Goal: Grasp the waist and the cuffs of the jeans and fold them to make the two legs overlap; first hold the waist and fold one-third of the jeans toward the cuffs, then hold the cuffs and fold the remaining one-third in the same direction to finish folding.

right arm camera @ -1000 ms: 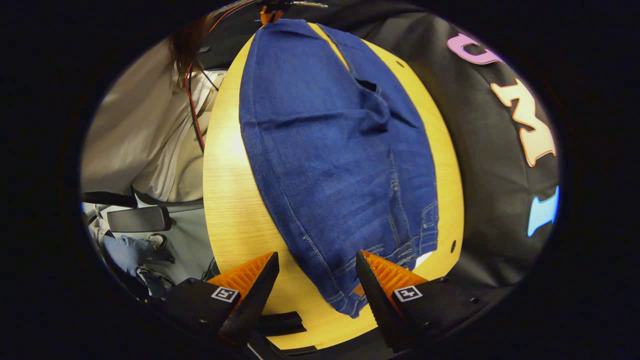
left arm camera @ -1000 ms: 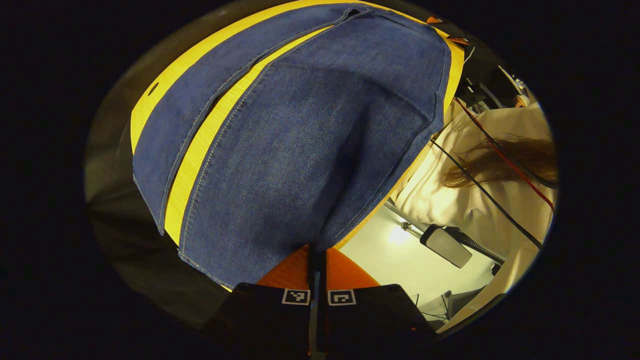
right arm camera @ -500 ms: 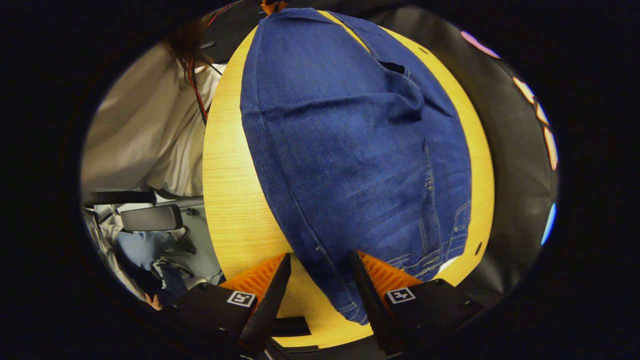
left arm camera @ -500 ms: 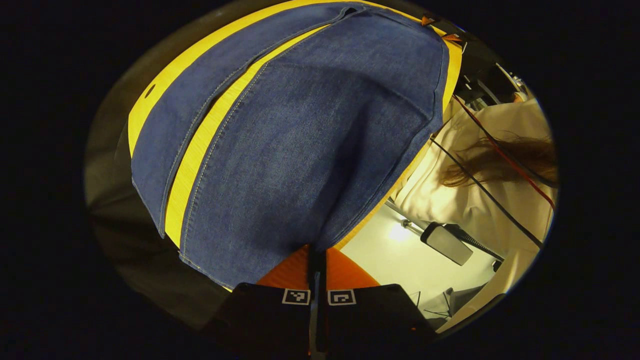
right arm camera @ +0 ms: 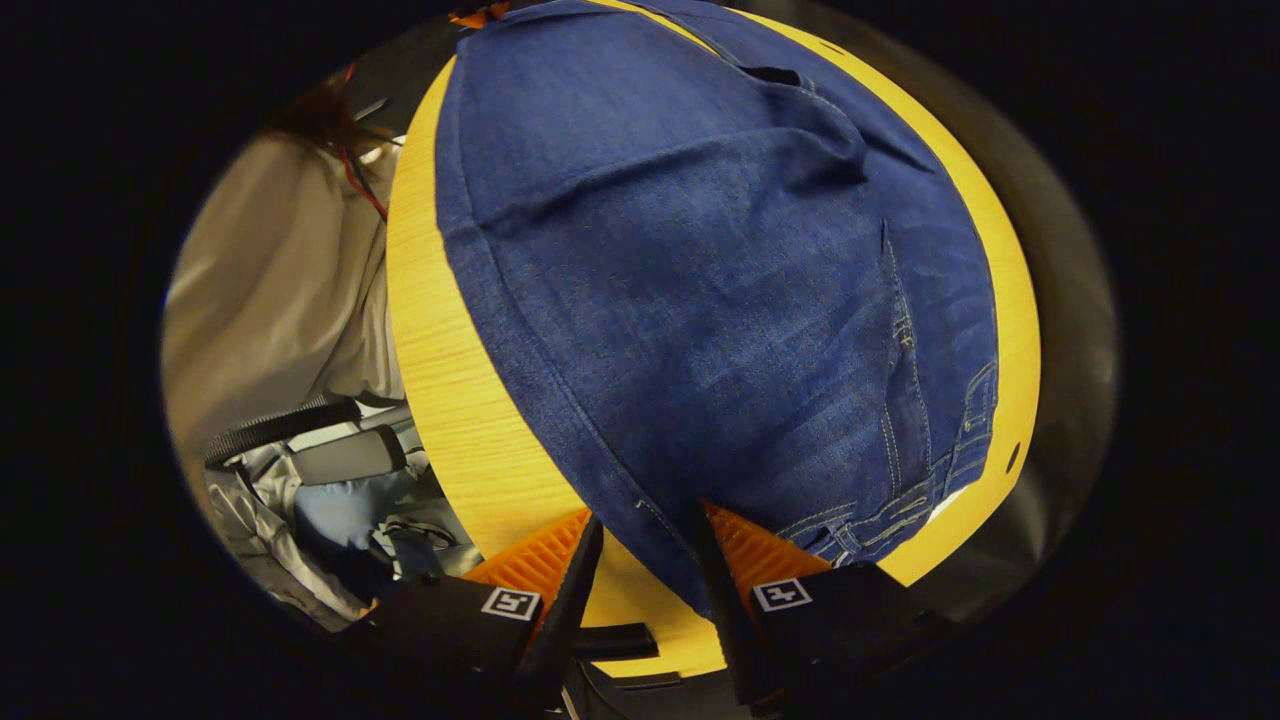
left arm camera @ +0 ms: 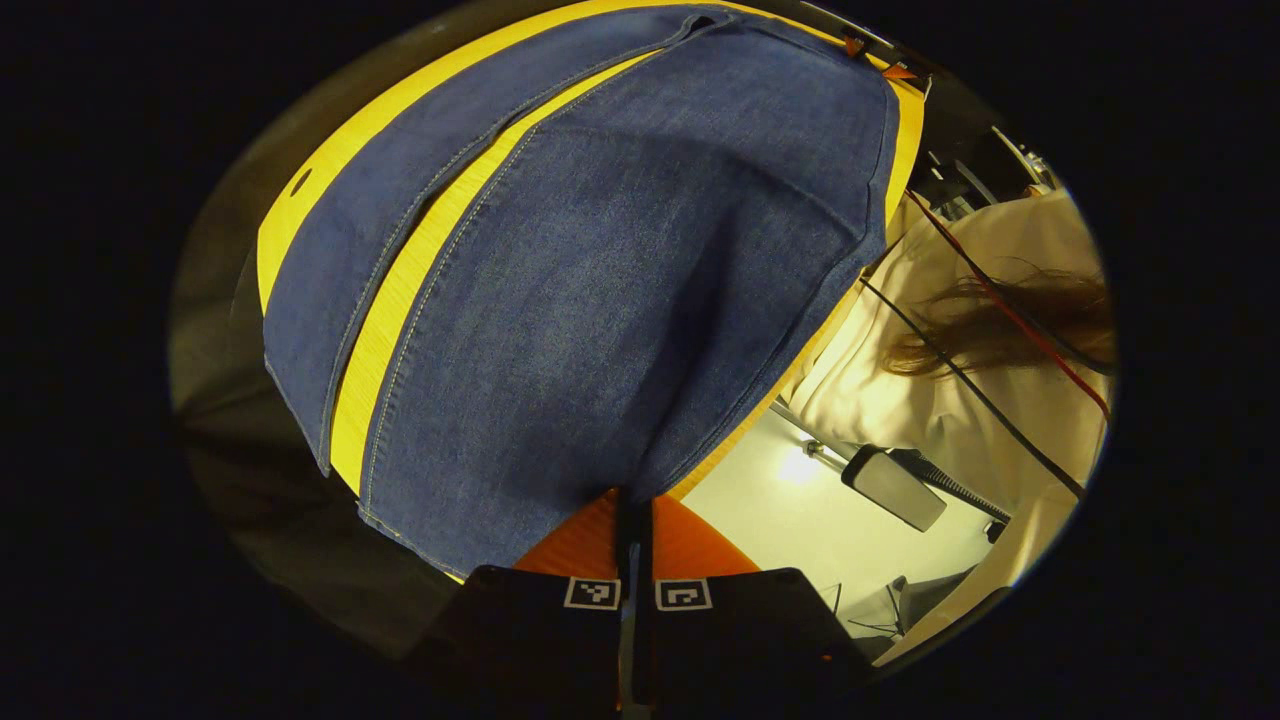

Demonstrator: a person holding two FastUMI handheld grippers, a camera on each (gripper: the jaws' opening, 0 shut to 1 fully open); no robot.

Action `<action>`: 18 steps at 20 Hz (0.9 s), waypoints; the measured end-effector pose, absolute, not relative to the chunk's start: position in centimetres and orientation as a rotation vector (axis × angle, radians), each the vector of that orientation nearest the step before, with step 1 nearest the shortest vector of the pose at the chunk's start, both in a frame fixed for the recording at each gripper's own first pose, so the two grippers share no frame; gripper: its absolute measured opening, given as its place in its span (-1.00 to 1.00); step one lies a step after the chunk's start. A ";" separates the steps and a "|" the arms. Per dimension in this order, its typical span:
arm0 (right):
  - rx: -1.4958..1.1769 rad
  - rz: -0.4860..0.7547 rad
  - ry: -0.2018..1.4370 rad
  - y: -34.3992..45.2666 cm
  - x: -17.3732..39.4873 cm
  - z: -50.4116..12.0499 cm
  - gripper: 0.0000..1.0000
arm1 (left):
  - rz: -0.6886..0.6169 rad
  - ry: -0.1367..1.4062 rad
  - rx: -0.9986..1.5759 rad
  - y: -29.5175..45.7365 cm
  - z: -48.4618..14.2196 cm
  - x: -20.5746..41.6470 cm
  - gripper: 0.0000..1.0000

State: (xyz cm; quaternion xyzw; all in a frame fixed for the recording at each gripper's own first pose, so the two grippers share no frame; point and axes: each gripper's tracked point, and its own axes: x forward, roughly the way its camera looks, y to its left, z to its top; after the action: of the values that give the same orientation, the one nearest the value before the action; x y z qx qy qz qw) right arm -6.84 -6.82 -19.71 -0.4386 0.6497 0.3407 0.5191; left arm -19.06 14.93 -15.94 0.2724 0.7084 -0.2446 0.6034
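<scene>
1. The jeans (right arm camera: 700, 260) lie spread flat on a yellow wooden table (right arm camera: 450, 400) and cover most of it. In the right gripper view a bare strip of wood runs along the left edge beside the person's pale sleeve (right arm camera: 270, 290), and a thin strip runs along the right edge by the dark booth wall.
2. In the left gripper view the 2 legs lie side by side with a narrow band of bare table (left arm camera: 400, 300) between them. The near leg reaches the table's right edge, where the tabletop ends above a pale floor (left arm camera: 800, 520) and a chair armrest (left arm camera: 892, 488).
3. The left gripper (left arm camera: 634, 520) has its orange fingers (left arm camera: 580, 540) pressed together, pinching the cuff corner of the near leg at the table edge.
4. The right gripper (right arm camera: 640, 540) has its jaws partly spread. The waist corner of the jeans sits between the 2 fingers (right arm camera: 750, 545) at the near table edge. Whether either finger touches the denim, I cannot tell.
</scene>
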 end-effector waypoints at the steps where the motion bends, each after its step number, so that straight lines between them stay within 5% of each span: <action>1: -1.058 0.814 1.561 -6.7 -6.6 -19.6 0.25 | -0.565 1.637 0.625 14.9 -15.9 -19.1 -1.00; 3: -1.073 0.804 1.558 -6.8 -6.3 -19.8 0.15 | -0.558 1.635 0.610 14.9 -15.9 -19.0 -1.00; 5: -1.081 0.773 1.556 -6.9 -6.2 -19.5 -0.24 | -0.553 1.630 0.605 14.9 -15.9 -19.0 -1.00; 7: -1.128 0.744 1.498 -6.9 -5.6 -19.4 -0.15 | -0.552 1.616 0.613 14.9 -15.9 -19.1 -1.00; 8: -1.155 0.736 1.458 -7.0 -5.2 -19.5 -0.74 | -0.548 1.605 0.617 14.9 -15.9 -19.1 -1.00; 9: -1.184 0.748 1.406 -7.0 -5.1 -20.0 -0.64 | -0.547 1.594 0.625 15.0 -15.9 -19.1 -1.00; 12: -1.253 0.754 1.292 -6.6 -5.2 -19.1 -0.89 | -0.558 1.557 0.662 14.8 -16.0 -19.0 -1.00; 18: -1.228 0.718 1.267 -6.5 -5.8 -18.7 -0.94 | -0.529 1.520 0.716 15.6 -16.1 -19.2 -1.00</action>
State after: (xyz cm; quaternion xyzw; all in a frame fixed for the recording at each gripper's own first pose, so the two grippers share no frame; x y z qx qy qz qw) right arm -5.80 -6.53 -18.69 -0.5254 0.5419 0.3071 0.5797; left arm -19.21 15.56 -16.06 0.3137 0.6653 -0.2317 0.6366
